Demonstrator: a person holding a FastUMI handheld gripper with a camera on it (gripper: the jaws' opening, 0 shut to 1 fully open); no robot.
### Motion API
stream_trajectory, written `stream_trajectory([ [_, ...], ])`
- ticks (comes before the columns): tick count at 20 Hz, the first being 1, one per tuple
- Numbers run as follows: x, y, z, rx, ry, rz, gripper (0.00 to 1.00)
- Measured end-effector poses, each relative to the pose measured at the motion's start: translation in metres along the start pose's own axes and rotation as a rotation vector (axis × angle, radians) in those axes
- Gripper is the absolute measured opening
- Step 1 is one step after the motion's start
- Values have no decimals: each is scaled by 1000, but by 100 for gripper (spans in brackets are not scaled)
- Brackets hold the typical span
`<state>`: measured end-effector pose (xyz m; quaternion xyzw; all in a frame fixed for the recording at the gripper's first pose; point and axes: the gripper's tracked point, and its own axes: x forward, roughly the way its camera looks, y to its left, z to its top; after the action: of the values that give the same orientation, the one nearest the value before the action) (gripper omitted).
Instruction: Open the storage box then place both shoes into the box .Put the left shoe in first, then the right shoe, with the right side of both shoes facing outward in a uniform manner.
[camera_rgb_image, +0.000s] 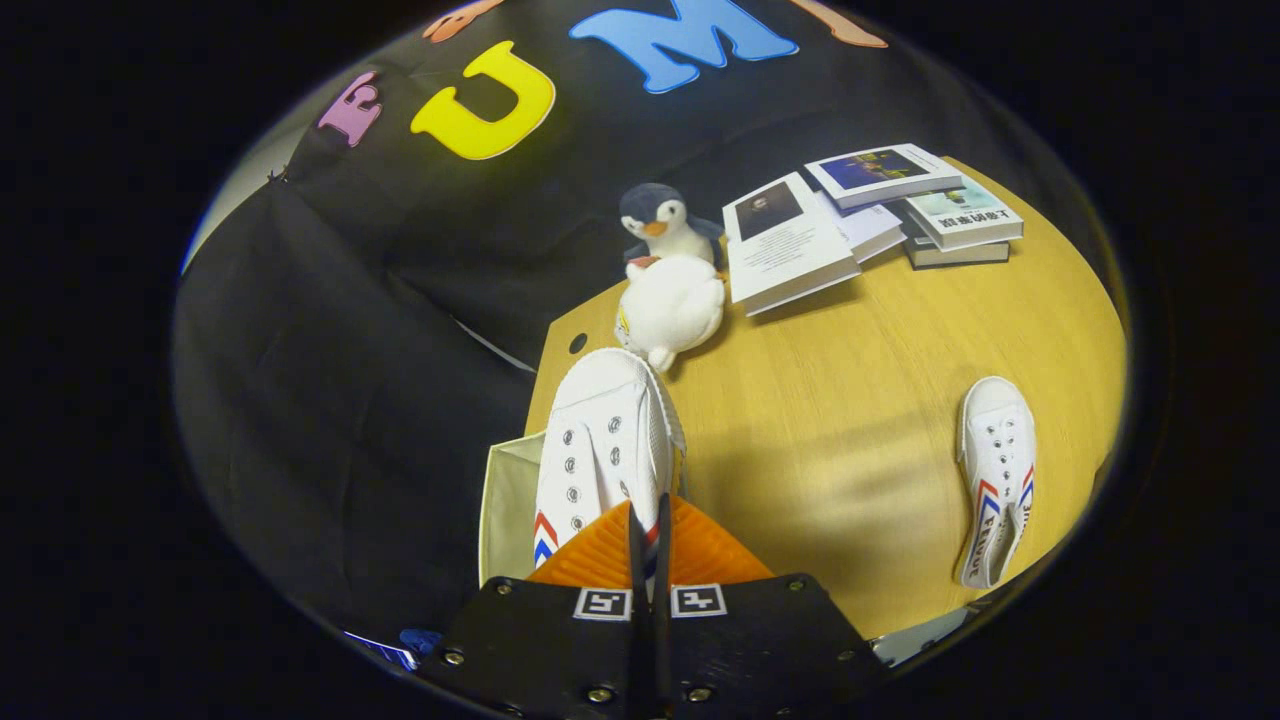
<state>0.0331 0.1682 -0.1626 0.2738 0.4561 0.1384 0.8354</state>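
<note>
Gripper (648, 545): nearest; fingers drawn almost together, pinching the heel end of a white shoe between them.
Held shoe (600, 440): white canvas sneaker with red and blue stripes near the heel, toe pointing away from the fingers, hanging over the table's left edge.
Storage box (508, 510): pale fabric wall just left of the held shoe, at the table's near left edge; lid state unclear.
Second shoe (995, 475): same kind, lying on the table well apart to the right, toe pointing far.
Table (830, 400): light wood top, small dark hole at the far left corner.
Plush toys: white plush (670, 308) just beyond the held shoe's toe; penguin plush (662, 225) behind it, touching.
Books (870, 215): loose overlapping pile at the far right.
Room: black cloth wall (360, 330) behind and left.
</note>
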Motion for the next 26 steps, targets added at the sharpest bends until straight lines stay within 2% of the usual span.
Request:
stream_trajectory([
  [7,41,63,-25,-47,61,40,0],
  [14,86,97,-58,-104,118,36,0],
  [20,111,105,-76,-127,147,12,0],
  [26,140,85,-98,-128,205,-49,0],
])
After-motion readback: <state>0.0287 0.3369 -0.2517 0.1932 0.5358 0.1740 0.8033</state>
